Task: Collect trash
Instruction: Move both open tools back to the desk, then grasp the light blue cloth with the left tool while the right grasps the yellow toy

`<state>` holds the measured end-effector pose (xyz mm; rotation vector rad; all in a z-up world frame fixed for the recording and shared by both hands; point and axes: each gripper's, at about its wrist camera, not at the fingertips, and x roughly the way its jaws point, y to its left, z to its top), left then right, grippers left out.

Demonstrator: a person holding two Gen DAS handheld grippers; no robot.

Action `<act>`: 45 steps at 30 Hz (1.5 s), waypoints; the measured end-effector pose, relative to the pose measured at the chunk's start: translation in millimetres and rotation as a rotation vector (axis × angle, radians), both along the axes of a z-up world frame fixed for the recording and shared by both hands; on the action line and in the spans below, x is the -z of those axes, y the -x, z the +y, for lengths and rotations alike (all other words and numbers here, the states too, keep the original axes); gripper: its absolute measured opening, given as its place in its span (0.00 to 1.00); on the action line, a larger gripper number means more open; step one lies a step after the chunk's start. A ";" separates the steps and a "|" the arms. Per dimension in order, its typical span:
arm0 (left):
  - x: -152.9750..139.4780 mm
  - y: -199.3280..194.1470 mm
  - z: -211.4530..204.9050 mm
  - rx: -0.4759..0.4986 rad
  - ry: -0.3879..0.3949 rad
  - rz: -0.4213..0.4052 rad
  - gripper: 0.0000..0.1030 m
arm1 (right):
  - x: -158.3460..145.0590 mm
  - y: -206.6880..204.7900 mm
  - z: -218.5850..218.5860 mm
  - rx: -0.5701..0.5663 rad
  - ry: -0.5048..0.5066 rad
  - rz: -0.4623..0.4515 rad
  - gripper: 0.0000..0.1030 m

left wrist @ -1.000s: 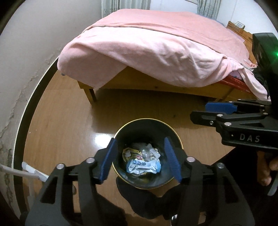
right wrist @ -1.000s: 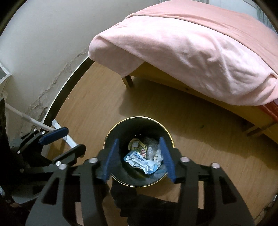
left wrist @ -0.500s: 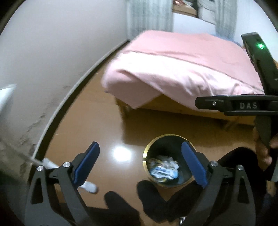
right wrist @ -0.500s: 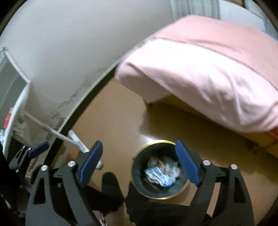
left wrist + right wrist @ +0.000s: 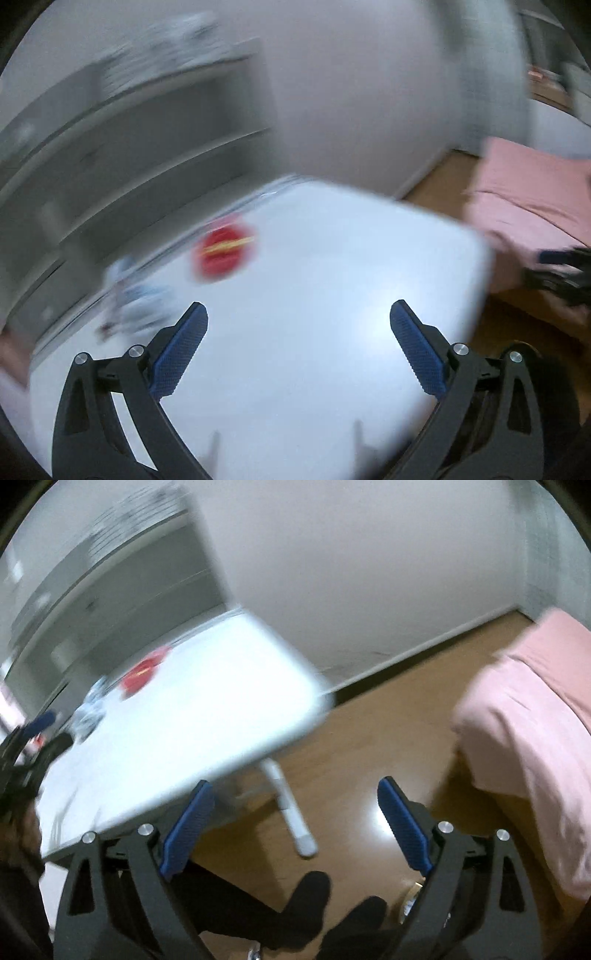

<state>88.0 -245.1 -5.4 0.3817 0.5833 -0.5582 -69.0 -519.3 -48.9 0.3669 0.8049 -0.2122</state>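
Looking over the white table (image 5: 332,295), your left gripper (image 5: 297,347) and right gripper (image 5: 295,823) both gape wide, empty, jaws just opened. Trash lies far left: a red wrapper (image 5: 223,253) beside a crumpled pale wrapper (image 5: 136,302); blur hides any lettering.

Smooth white tabletop (image 5: 332,295) with soft sheen, glossy wooden floor (image 5: 351,746), matt pink cloth bed cover (image 5: 535,701), ribbed blue gripper pads (image 5: 181,350)

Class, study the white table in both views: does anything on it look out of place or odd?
Yes. Loose litter lies on the white table: a red wrapper and, beside it, a crumpled pale blue-white piece. Blur hides what they are. Nothing looks spilled or broken.
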 end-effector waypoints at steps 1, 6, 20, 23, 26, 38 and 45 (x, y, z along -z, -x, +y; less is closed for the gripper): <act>1.8 -13.5 13.2 -0.041 -0.002 0.006 0.93 | -0.6 -12.1 12.6 -0.035 0.003 0.002 0.85; 21.8 -84.6 73.5 -0.213 -0.029 0.040 0.93 | -3.5 -68.3 82.6 -0.204 0.016 0.013 0.85; 46.6 -126.9 87.6 -0.174 0.001 0.186 0.25 | -40.6 -237.7 166.0 -0.498 0.188 0.058 0.53; 41.6 -122.9 95.7 -0.158 0.051 0.179 0.16 | -36.6 -290.2 172.9 -0.544 0.219 0.116 0.50; 38.7 -118.6 100.2 -0.138 0.083 0.166 0.13 | -25.2 -326.8 180.5 -0.577 0.269 0.175 0.42; 39.2 -117.9 103.0 -0.119 0.108 0.197 0.12 | 4.7 -371.6 203.8 -0.618 0.309 0.302 0.13; 39.1 -115.6 101.6 -0.121 0.108 0.183 0.12 | -33.0 -316.5 183.4 -0.536 0.229 0.175 0.13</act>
